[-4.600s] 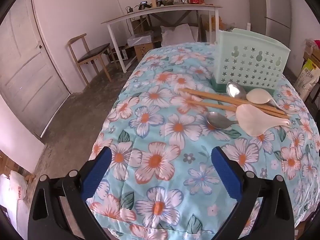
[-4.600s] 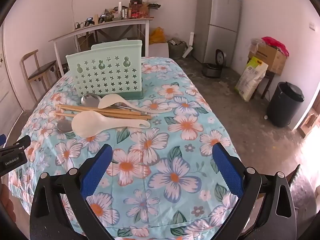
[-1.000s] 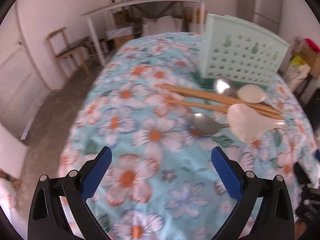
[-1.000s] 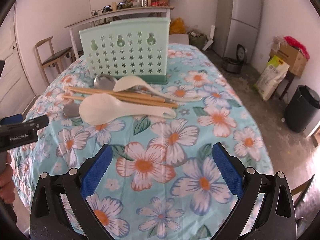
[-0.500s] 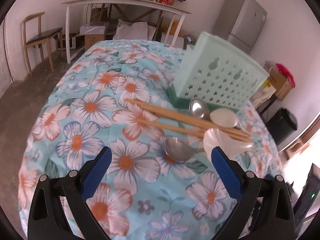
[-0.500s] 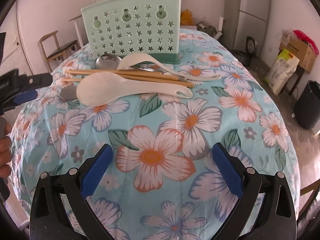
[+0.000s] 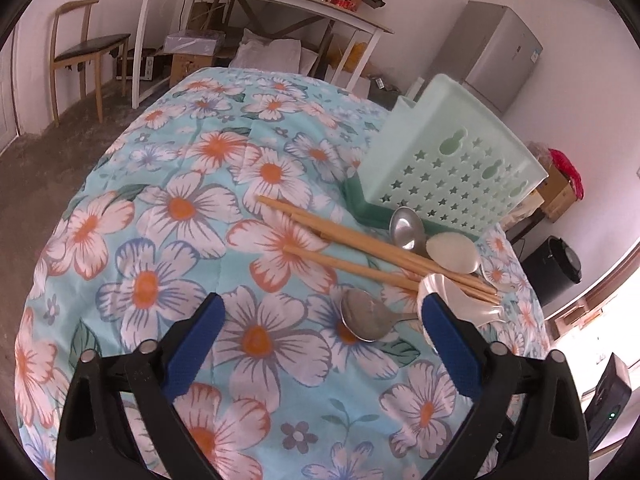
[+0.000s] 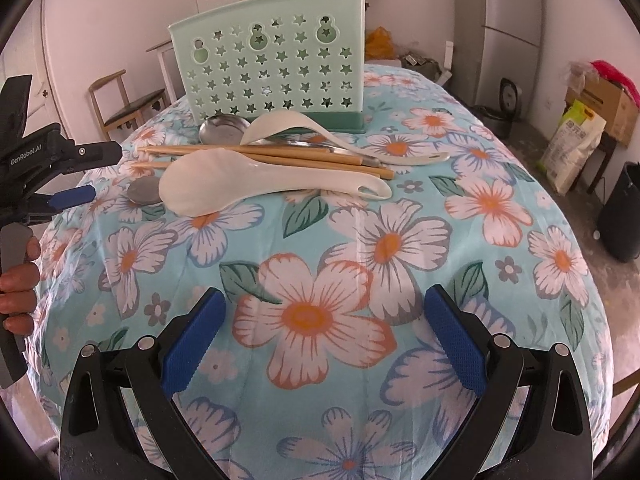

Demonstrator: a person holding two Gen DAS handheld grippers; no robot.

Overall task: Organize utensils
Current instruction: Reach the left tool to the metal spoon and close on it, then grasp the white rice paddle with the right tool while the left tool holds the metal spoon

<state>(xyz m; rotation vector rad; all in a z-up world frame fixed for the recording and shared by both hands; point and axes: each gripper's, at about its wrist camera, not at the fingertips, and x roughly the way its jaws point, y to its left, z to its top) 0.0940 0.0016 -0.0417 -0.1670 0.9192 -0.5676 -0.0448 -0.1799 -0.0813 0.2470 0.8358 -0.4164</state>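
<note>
Left wrist view: the left gripper (image 7: 320, 328) is hanging over the floral cloth (image 7: 168, 216), its blue pads spread wide with only cloth between them; the jaws have just been closing a little, pinching nothing. A steel spoon (image 7: 366, 316) is lying just ahead of the right pad, its handle running under the white paddle (image 7: 452, 296). Two pairs of chopsticks (image 7: 360, 244) are crossing the pile, with a second steel spoon (image 7: 406, 228) and a white ladle (image 7: 452, 254) lying against the foot of the green caddy (image 7: 452, 160), which is standing upright and holding nothing that can be seen. Risk: since the utensils are overlapping, lifting the near spoon is likely dragging the paddle and rolling the chopsticks; the soft cloth is also liable to bunch into a low pinch. Right wrist view: the right gripper (image 8: 322, 328) is hovering spread wide over a bare flower, gripping nothing, well short of the pile. The paddle (image 8: 256, 184) is lying nearest, across the chopsticks (image 8: 280, 156), the ladle (image 8: 320, 130) behind it, the caddy (image 8: 276, 64) beyond. The left gripper (image 8: 86, 172) is entering from the left edge, a hand (image 8: 18, 280) showing below it. Risk: both grippers reaching for the same heap are likely colliding, or knocking the light caddy over.
</note>
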